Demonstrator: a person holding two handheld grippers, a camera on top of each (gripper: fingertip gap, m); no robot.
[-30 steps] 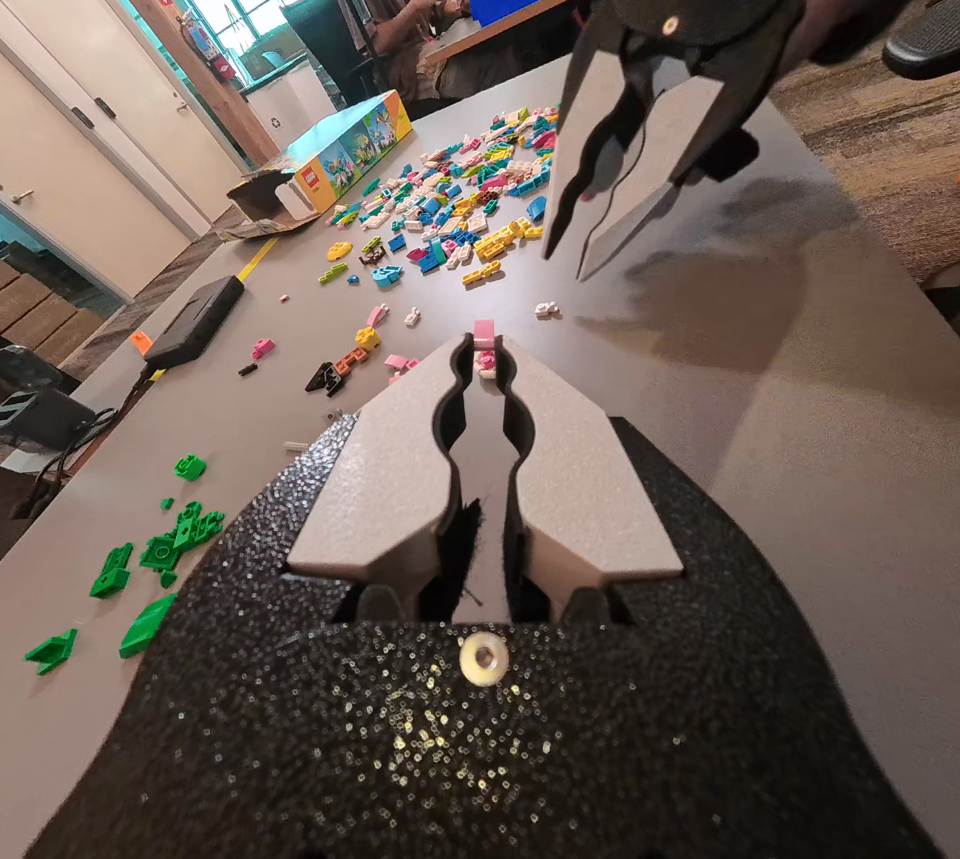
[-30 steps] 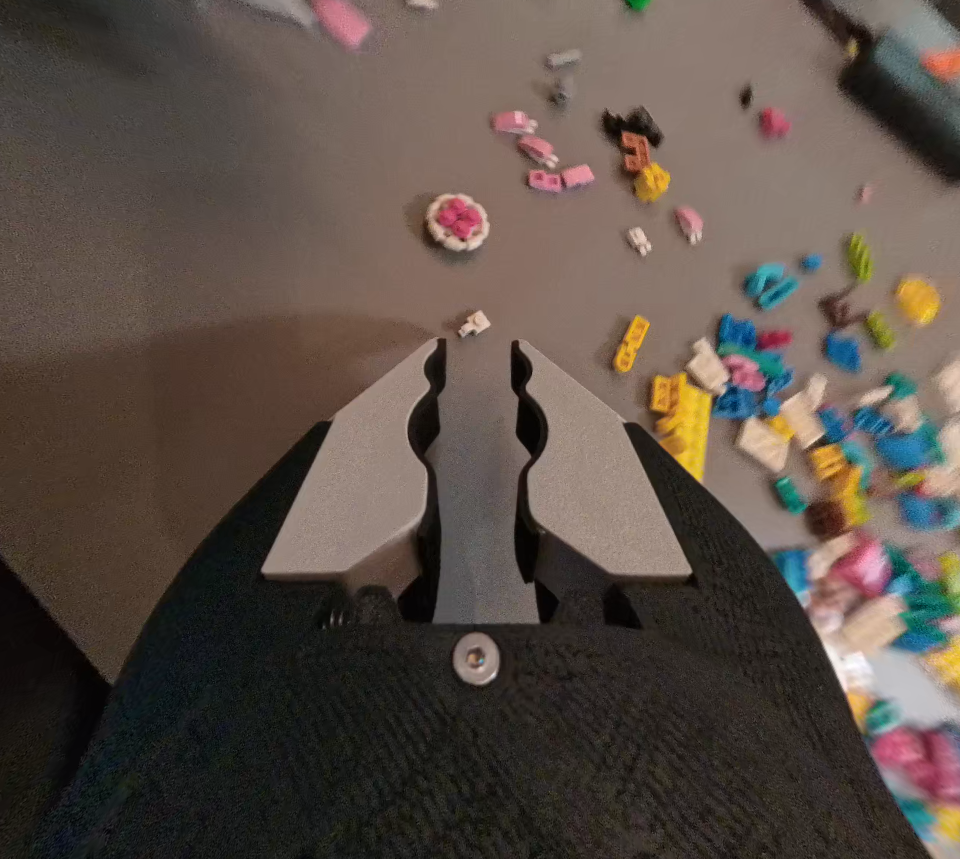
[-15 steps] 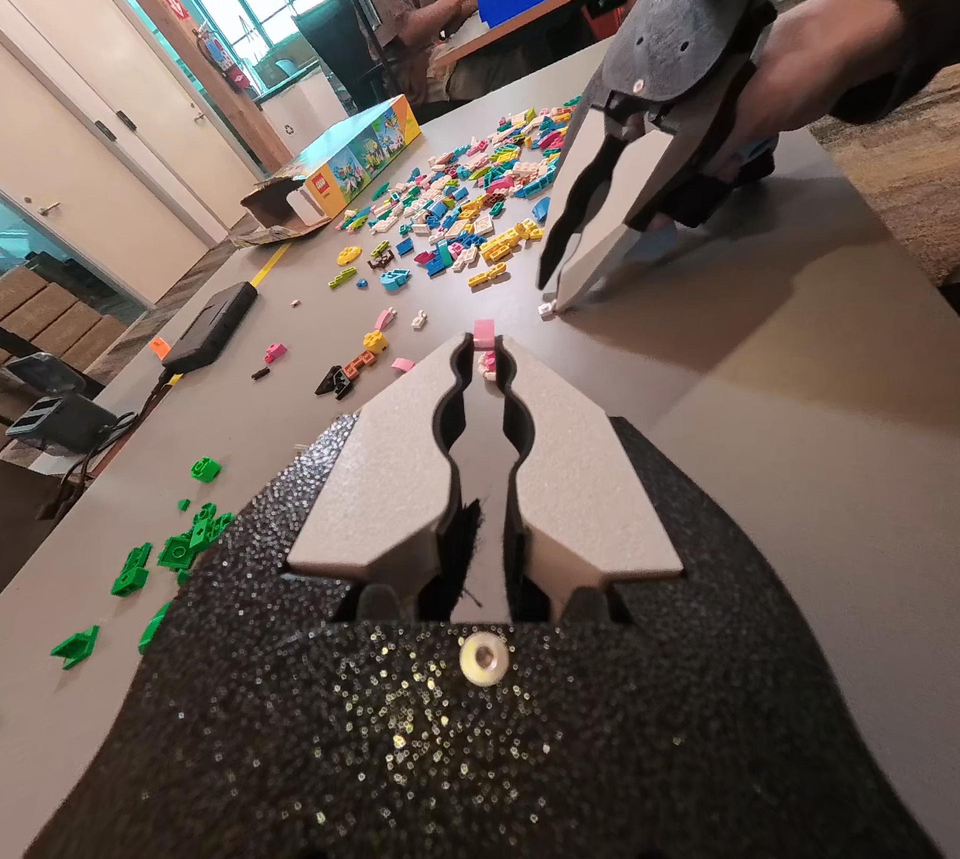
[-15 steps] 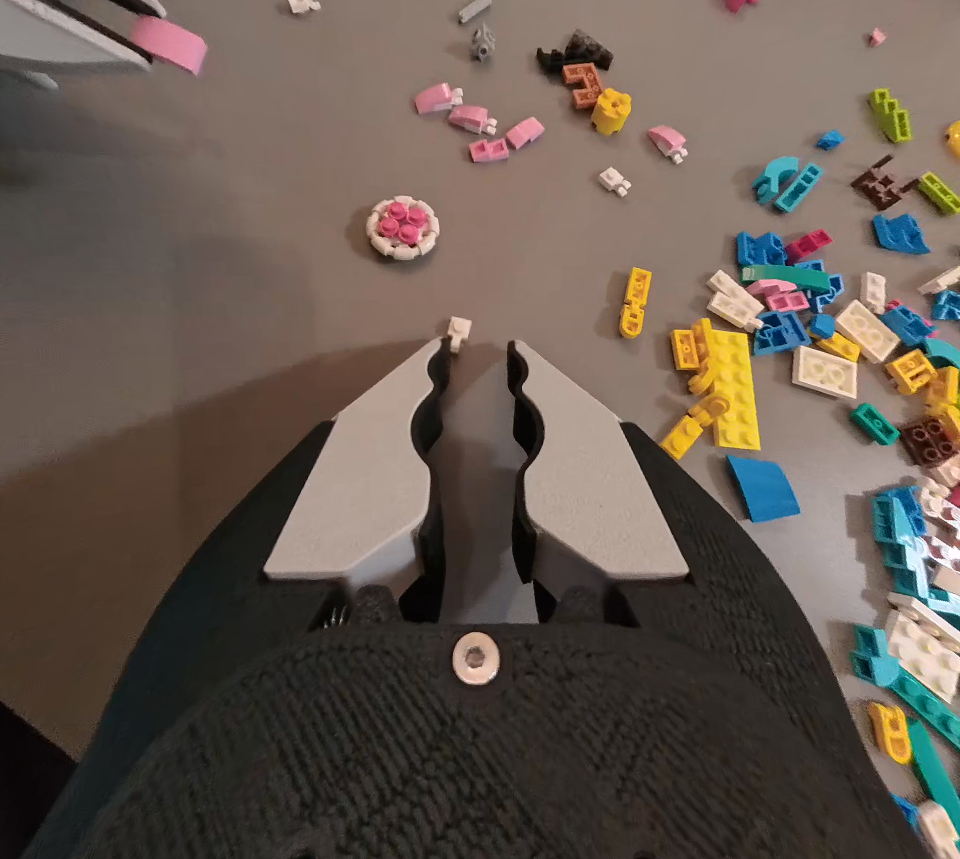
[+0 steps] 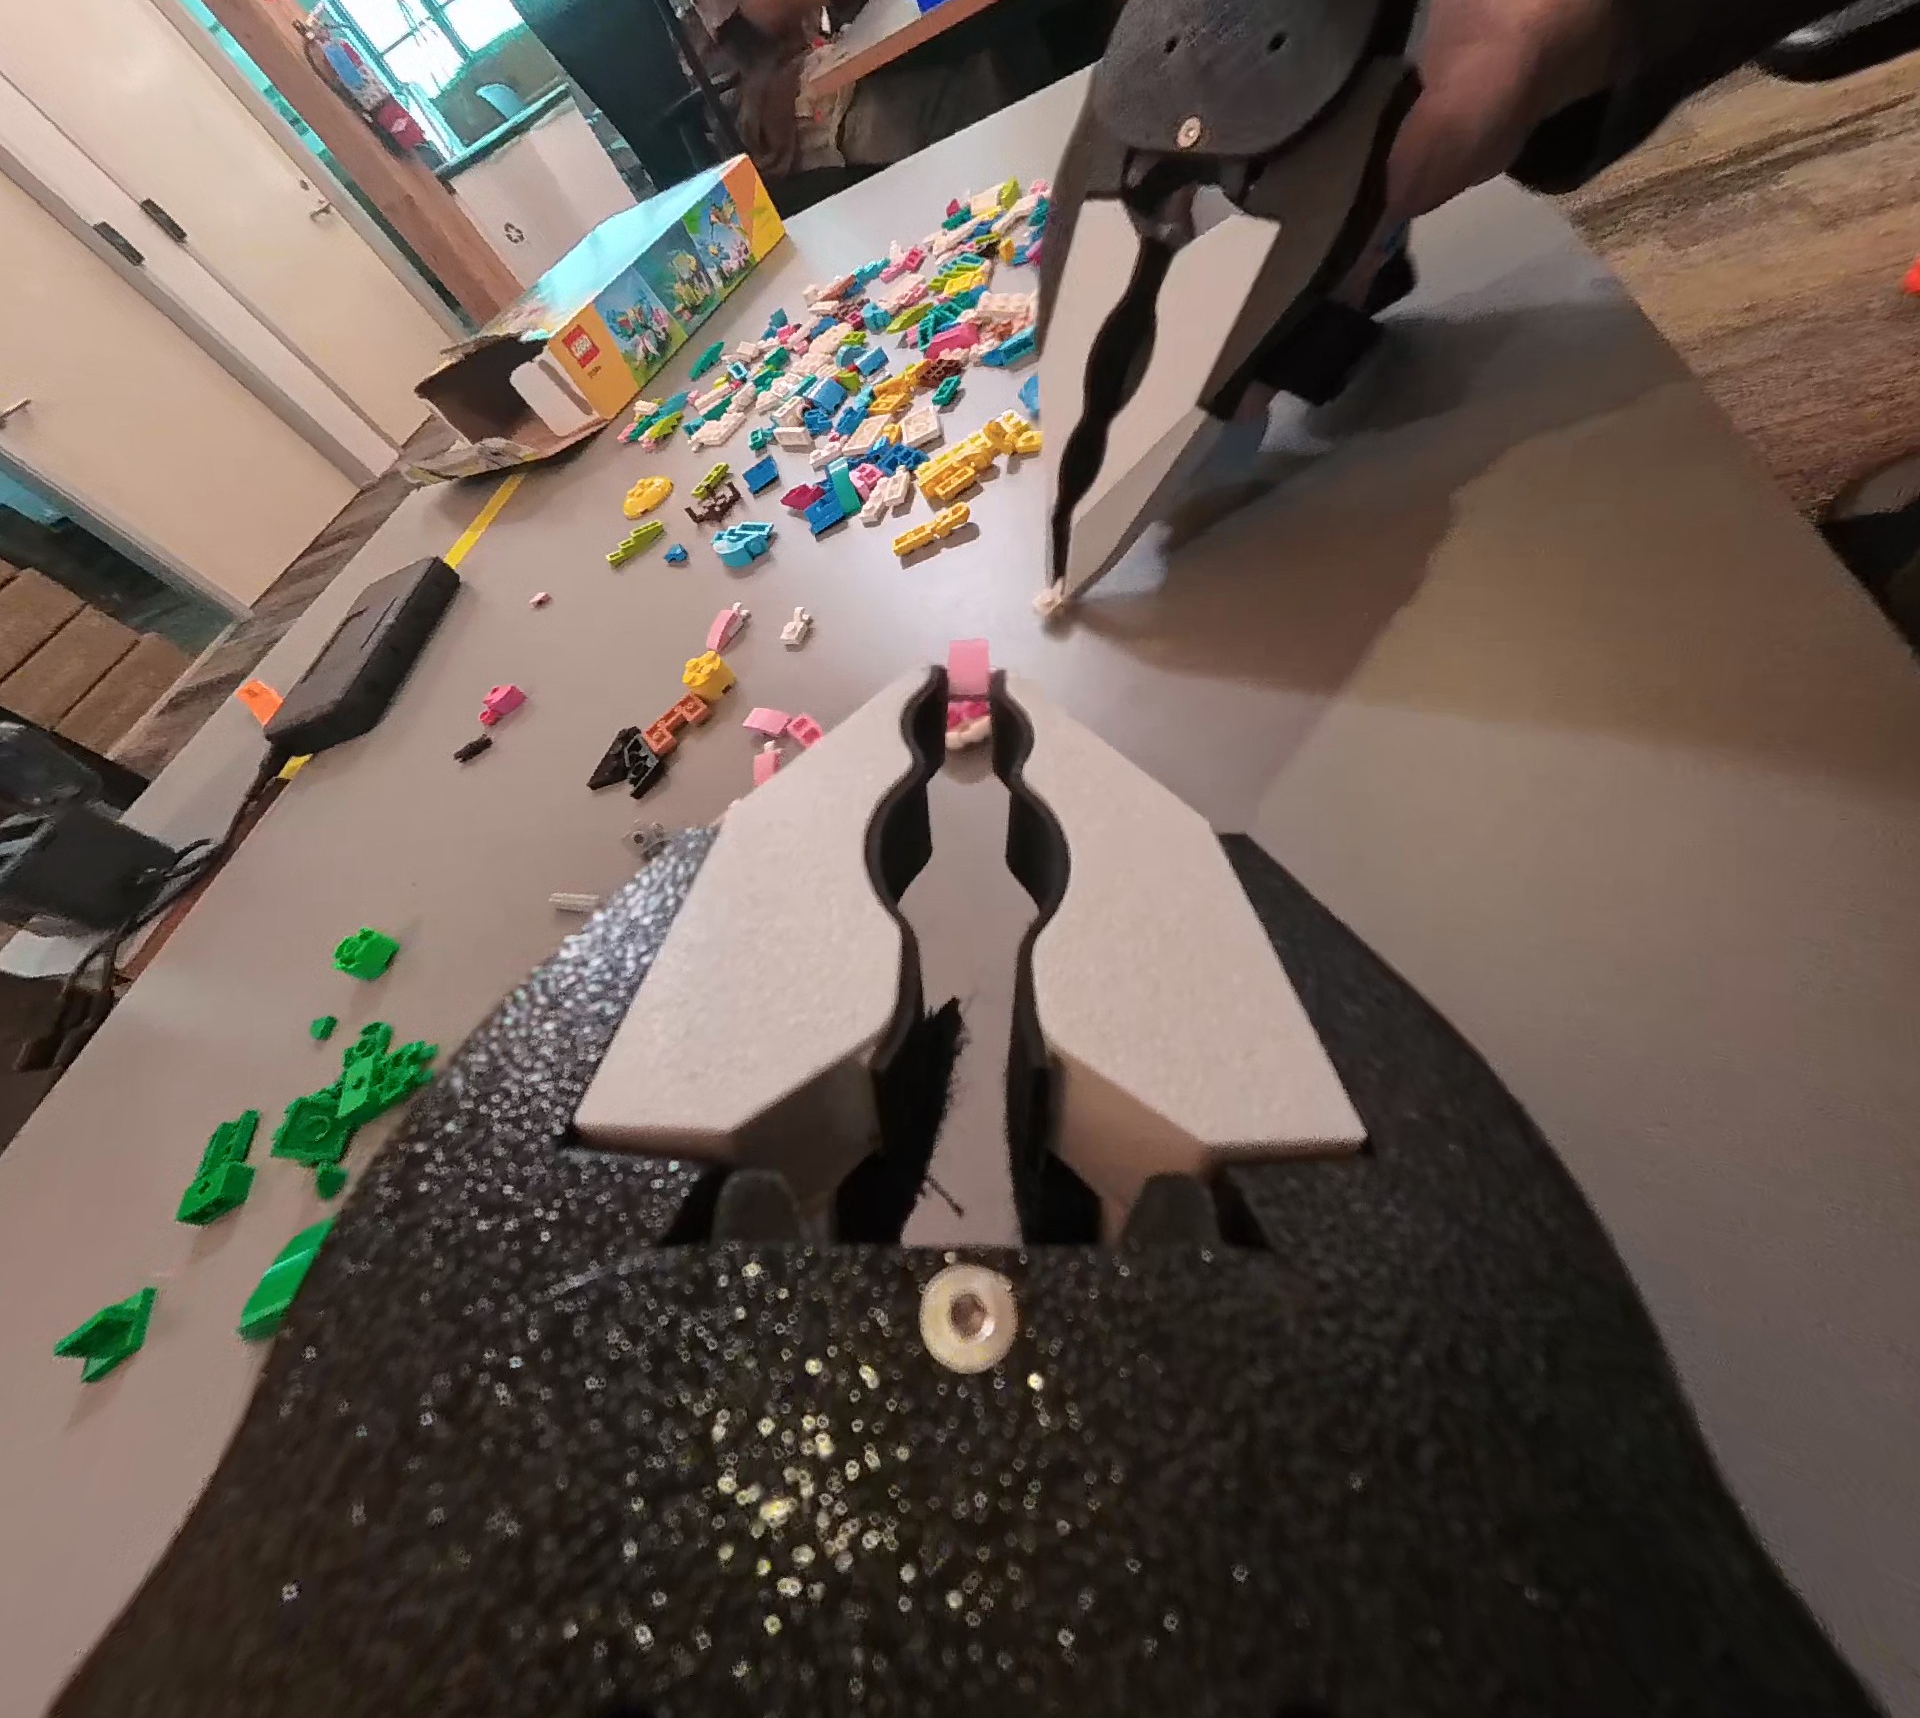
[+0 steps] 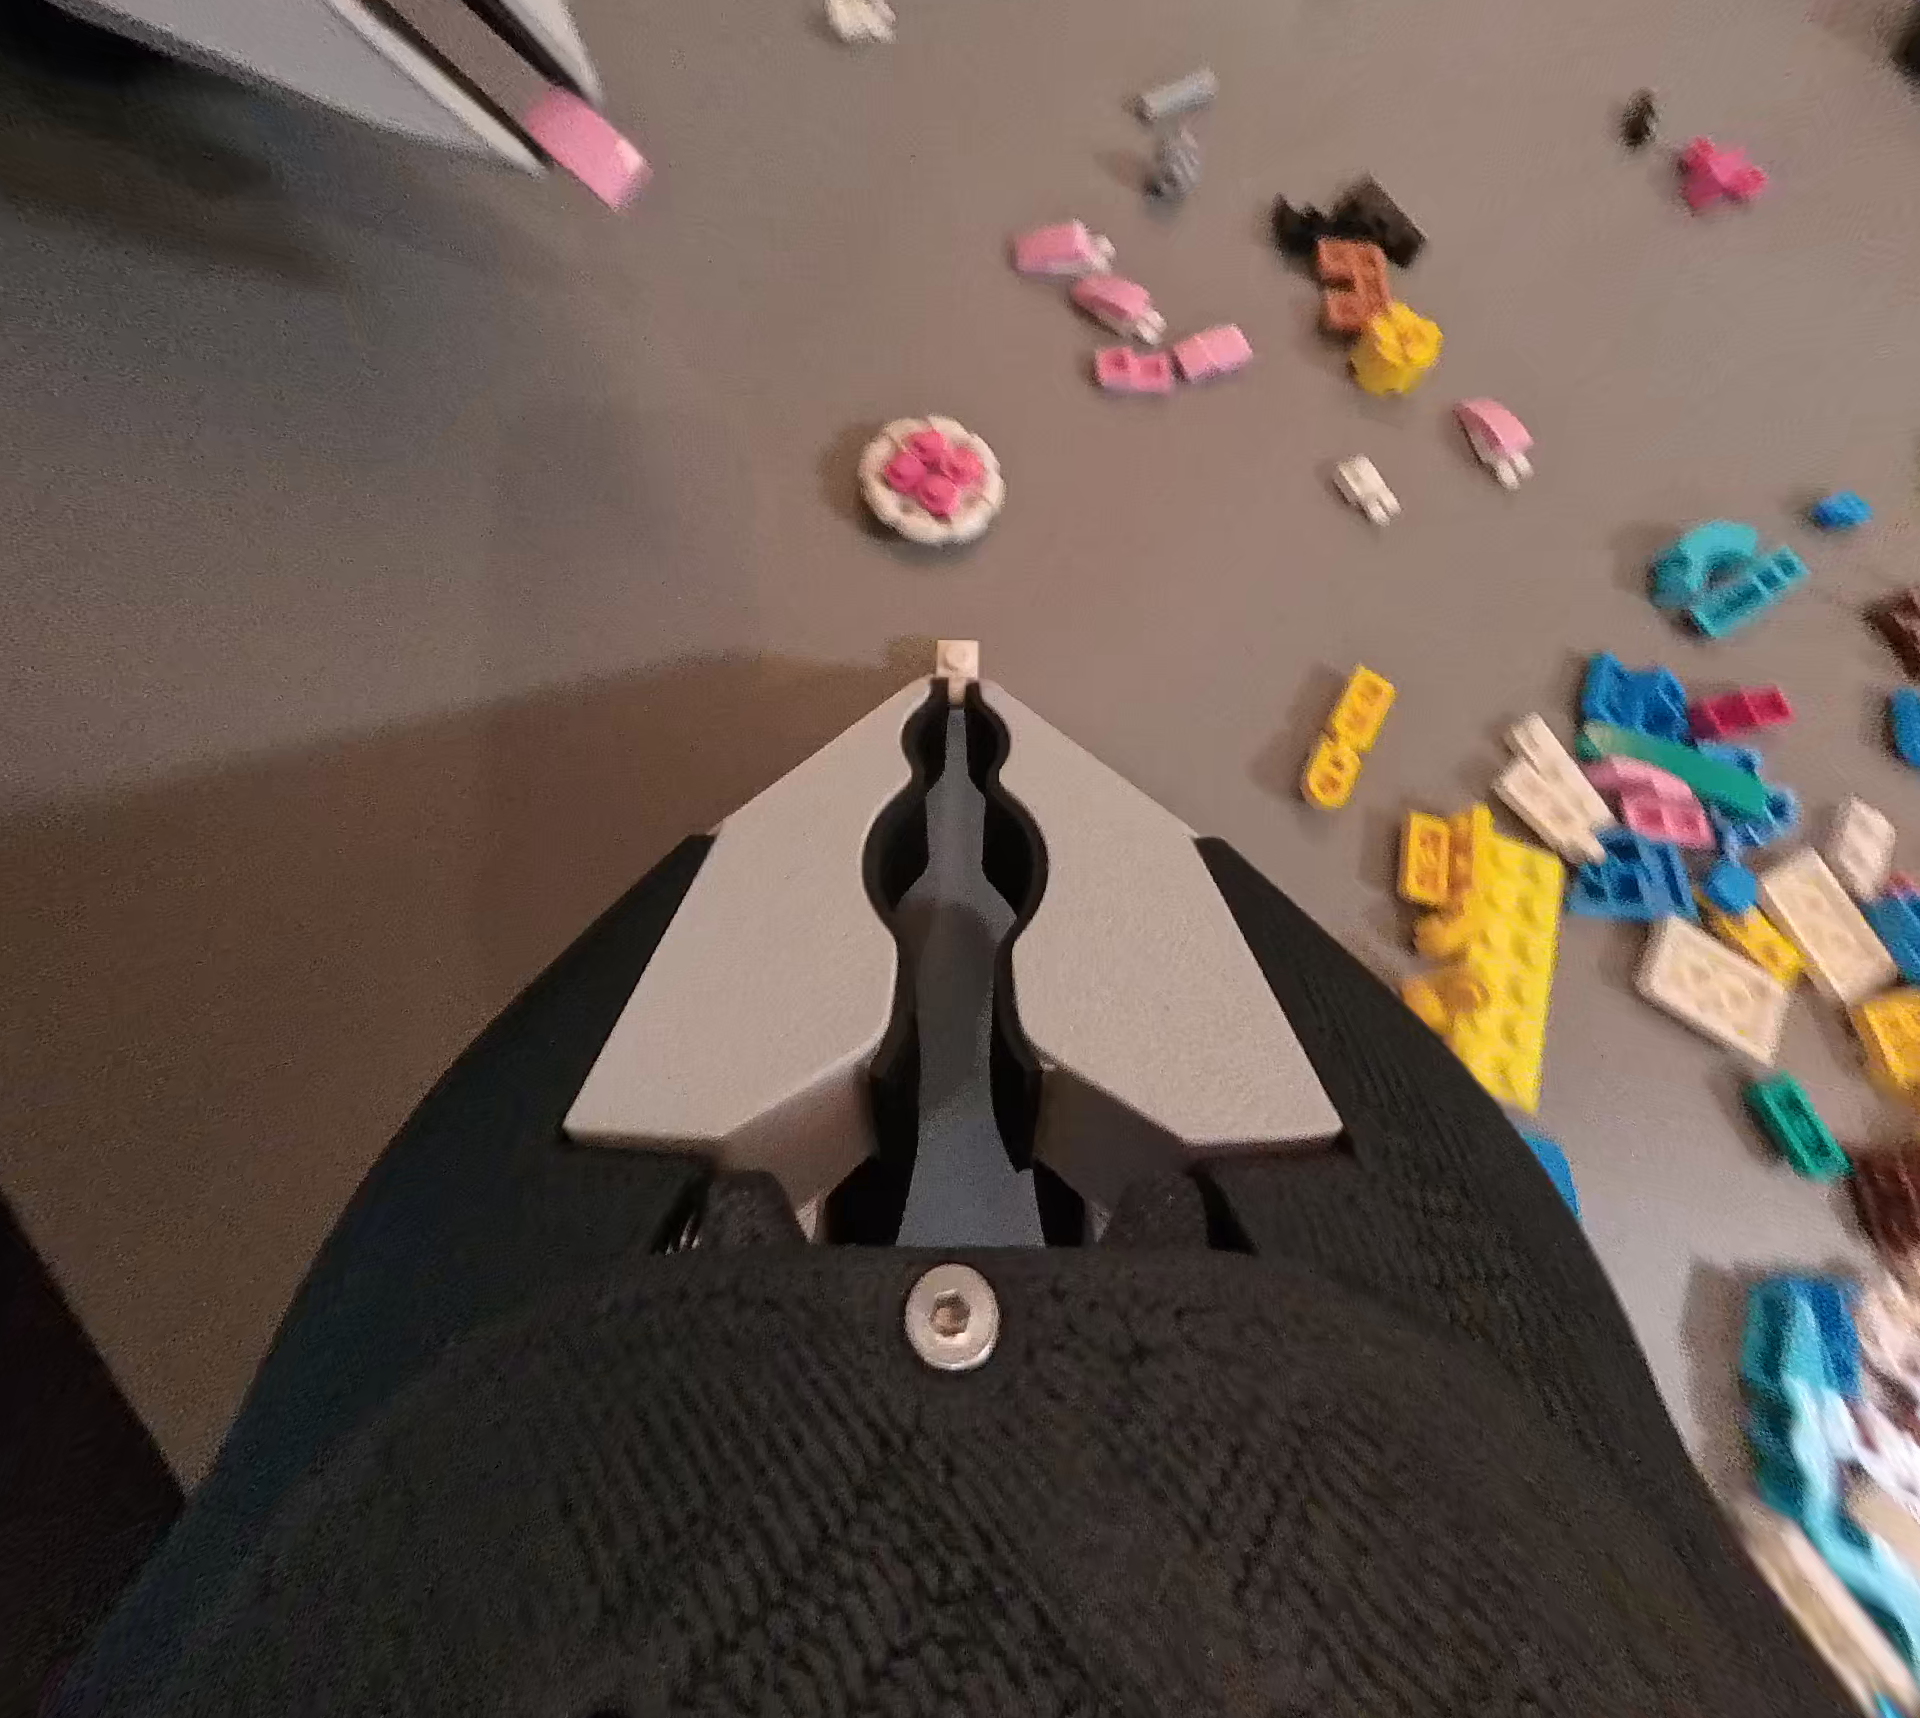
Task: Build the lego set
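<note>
My left gripper (image 5: 968, 681) is shut on a small pink brick (image 5: 968, 662), held above the grey table; the same gripper (image 6: 566, 125) and pink brick (image 6: 584, 146) show at the upper left of the right wrist view. My right gripper (image 6: 956, 683) is shut on a tiny white piece (image 6: 957, 660) at table level; it also shows in the left wrist view (image 5: 1058, 593) with the white piece (image 5: 1049, 601) at its tips. A round white plate with magenta studs (image 6: 931, 480) lies just beyond the right gripper and peeks between my left fingers (image 5: 966, 718).
A big pile of mixed coloured bricks (image 5: 894, 380) lies at the far middle, by the set's box (image 5: 665, 286). Green pieces (image 5: 343, 1097) lie left. Small pink pieces (image 6: 1132, 318), a black-orange-yellow cluster (image 6: 1361, 286), a black case (image 5: 364, 660). A person sits at a far table. The grippers' ends are close to 10 cm from one another.
My right gripper came down to the table and closed on the tiny white piece. My left gripper kept hold of the pink brick and barely moved.
</note>
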